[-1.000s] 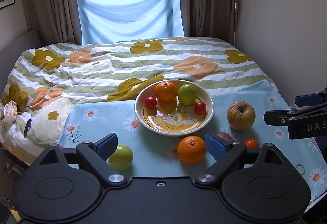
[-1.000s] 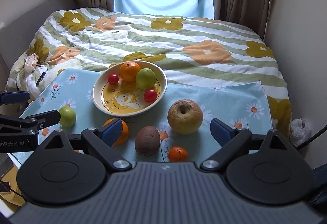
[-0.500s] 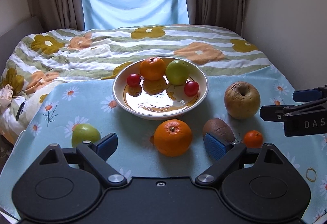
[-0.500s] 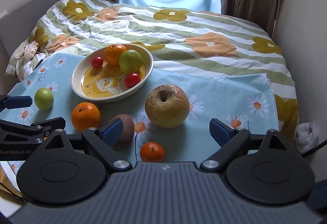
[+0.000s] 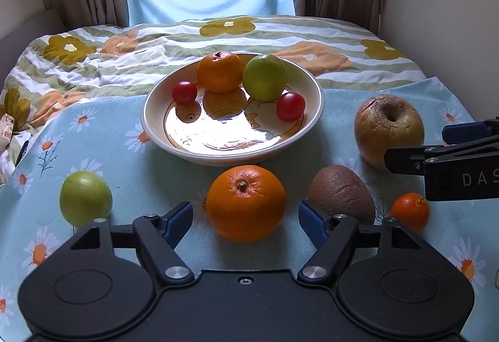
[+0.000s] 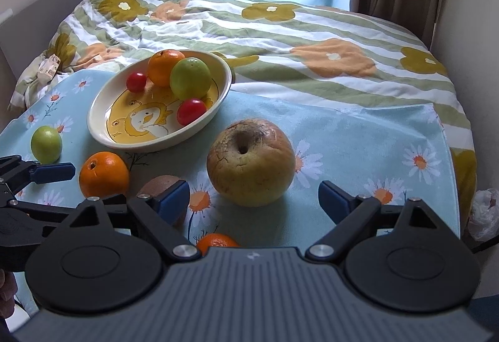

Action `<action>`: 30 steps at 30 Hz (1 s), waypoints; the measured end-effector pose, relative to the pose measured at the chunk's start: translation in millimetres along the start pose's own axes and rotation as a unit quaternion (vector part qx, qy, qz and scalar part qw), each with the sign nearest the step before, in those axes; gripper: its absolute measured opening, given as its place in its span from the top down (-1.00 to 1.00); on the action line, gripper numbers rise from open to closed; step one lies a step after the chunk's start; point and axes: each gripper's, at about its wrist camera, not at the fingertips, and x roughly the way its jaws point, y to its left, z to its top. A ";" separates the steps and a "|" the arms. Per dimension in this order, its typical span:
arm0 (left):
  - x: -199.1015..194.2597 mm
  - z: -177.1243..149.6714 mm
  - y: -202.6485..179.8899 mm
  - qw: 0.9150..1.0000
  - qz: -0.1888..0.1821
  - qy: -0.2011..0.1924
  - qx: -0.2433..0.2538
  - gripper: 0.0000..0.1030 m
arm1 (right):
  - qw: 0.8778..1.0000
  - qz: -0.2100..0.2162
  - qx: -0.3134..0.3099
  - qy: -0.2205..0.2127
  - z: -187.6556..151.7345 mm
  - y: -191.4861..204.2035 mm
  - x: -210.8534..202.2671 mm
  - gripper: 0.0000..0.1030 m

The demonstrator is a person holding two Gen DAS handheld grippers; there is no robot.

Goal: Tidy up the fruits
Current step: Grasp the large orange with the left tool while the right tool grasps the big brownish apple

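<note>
A cream bowl (image 5: 315, 123) holds an orange, a green fruit and two small red fruits. On the daisy cloth in front of it lie a big orange (image 5: 245, 206), a green apple (image 5: 85, 198), a kiwi (image 5: 341, 192), a small mandarin (image 5: 409, 211) and a wrinkled brown apple (image 6: 251, 161). My left gripper (image 5: 245, 219) straddles the big orange, jaws closing, with a gap still showing at each pad. My right gripper (image 6: 253, 197) stands open just before the brown apple, its left finger beside the kiwi (image 6: 157, 183).
The cloth (image 6: 389, 130) lies on a flowered quilt (image 6: 280, 30) that fills the bed behind. A wall and curtains close the right side. A white plastic bag (image 6: 483, 214) sits past the cloth's right edge. The mandarin (image 6: 216, 240) lies under my right gripper's body.
Both grippers have come down and forward, so the fruits look larger and nearer. The left jaws have narrowed around the big orange. No fruit has moved.
</note>
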 end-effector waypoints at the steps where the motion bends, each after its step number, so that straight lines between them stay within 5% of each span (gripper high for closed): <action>1: 1.9 0.5 -0.3 1.000 0.002 0.001 -0.001 -0.45 | 1.000 0.001 -0.001 0.001 0.3 0.0 2.1 -1.00; 4: 6.2 1.9 -0.8 1.000 0.003 0.002 -0.002 -0.25 | 1.000 0.004 -0.002 0.003 0.8 0.0 7.7 -1.00; 22: 1.6 -1.8 -2.0 1.000 0.003 0.006 0.003 -0.22 | 1.000 0.008 -0.011 0.004 8.9 7.5 29.0 -0.98; 30: -8.1 -6.4 -2.2 1.000 -0.006 0.001 -0.002 -0.22 | 1.000 -0.004 0.004 -0.002 6.9 2.6 35.0 -0.72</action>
